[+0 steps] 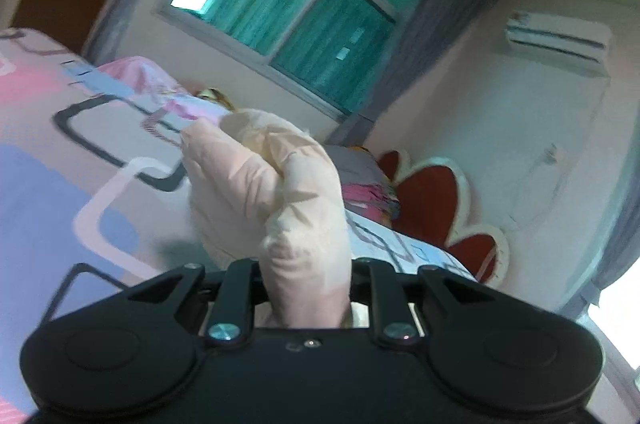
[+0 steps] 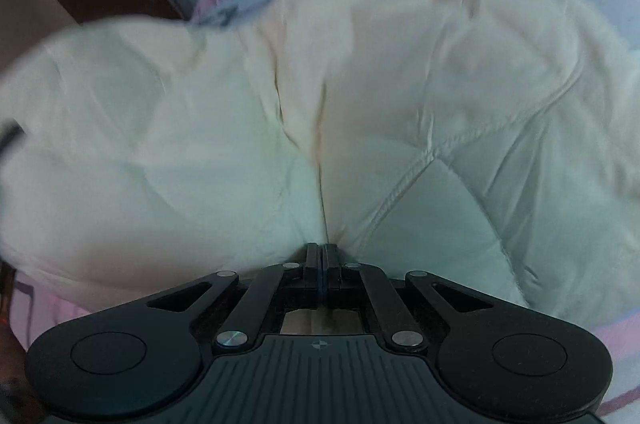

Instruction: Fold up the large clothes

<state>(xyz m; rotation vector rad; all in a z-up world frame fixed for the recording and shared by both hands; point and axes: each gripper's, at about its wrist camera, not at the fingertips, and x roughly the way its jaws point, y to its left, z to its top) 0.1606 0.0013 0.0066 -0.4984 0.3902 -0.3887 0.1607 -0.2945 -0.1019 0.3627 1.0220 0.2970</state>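
Garment (image 2: 320,103): cream quilted jacket, soft, puffy, light, likely slippery; grasp stitched seams or hems. Left gripper (image 1: 308,272) clenches a bunched fold rising toward 12 o'clock. Right gripper (image 2: 322,256) is clenched, jaws together against the fabric; whether cloth is pinched cannot be told.

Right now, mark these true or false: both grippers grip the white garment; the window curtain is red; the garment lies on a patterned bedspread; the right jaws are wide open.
1. Both grippers grip the white garment. True: the left gripper clamps a bunched fold, the right gripper pinches a crease.
2. The window curtain is red. False: the curtain is green.
3. The garment lies on a patterned bedspread. True.
4. The right jaws are wide open. False: they are closed together.
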